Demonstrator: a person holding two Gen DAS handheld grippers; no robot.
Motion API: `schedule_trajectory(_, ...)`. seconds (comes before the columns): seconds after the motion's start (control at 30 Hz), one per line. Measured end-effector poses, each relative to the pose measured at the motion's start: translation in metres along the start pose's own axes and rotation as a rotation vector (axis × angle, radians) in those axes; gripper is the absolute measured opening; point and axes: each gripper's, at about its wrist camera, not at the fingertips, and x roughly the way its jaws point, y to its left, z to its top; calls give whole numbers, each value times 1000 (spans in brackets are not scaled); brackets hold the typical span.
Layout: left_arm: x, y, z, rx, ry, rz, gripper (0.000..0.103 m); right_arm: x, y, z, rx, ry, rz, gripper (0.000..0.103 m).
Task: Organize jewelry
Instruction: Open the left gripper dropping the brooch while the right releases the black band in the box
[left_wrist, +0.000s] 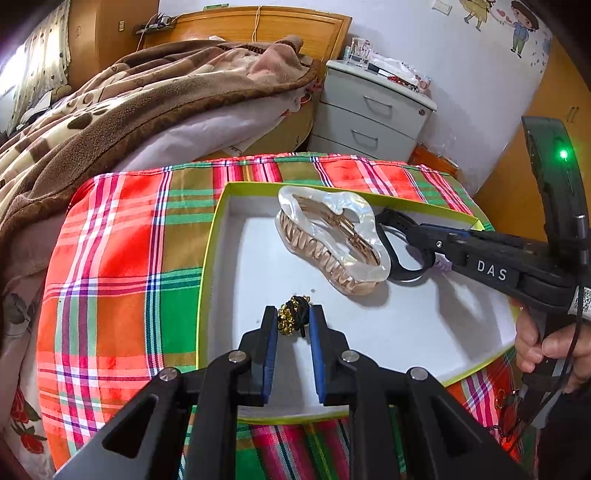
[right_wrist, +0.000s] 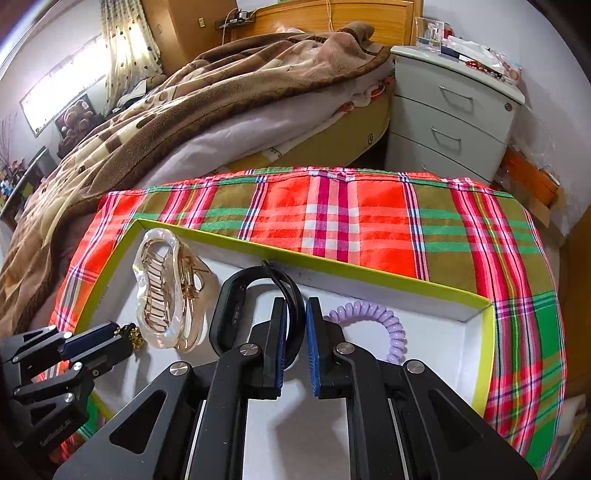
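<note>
In the white tray (left_wrist: 255, 240), most jewelry already sits.
My left gripper (left_wrist: 293, 319) pinches the gold-and-black bracelet (left_wrist: 291, 317); my right gripper (right_wrist: 295, 314) clamps the black band (right_wrist: 229, 299).

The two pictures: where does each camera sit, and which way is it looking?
Left wrist view: rides the left gripper, looking down its fingers at a gold-and-black bead tangle; a hand shows.
Right wrist view: rides the right gripper, looking down at a black band; no hand shows.
Shared: the box, the pearly hair claw, and each other's gripper.
</note>
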Motion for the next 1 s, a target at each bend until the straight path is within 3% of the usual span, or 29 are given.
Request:
schedule_trajectory(0.4, 6, -2, -1, 12, 19, 8, 27, 2, 3, 2, -6, -6, -19, 11)
schedule_trajectory(0.47, 6, -2, 0, 13, 20, 10, 28, 1, 3, 2, -6, -11, -17, 15)
schedule_trajectory(0.77, -2, -3, -3, 1, 8, 14, 44, -15, 4, -1, 8, -50, -14, 19)
schedule_trajectory(0.8, -5, -4, -4, 2, 5, 11, 44, -18, 4, -2, 5, -58, -14, 21)
schedule_trajectory(0.87, -10, -6, -6, 7, -4, 7, 44, -23, 6, -4, 6, -70, -14, 36)
schedule_trajectory(1.0, -23, -11, -8, 17, -25, 14, 45, -35, 8, -9, 12, -93, -9, 37)
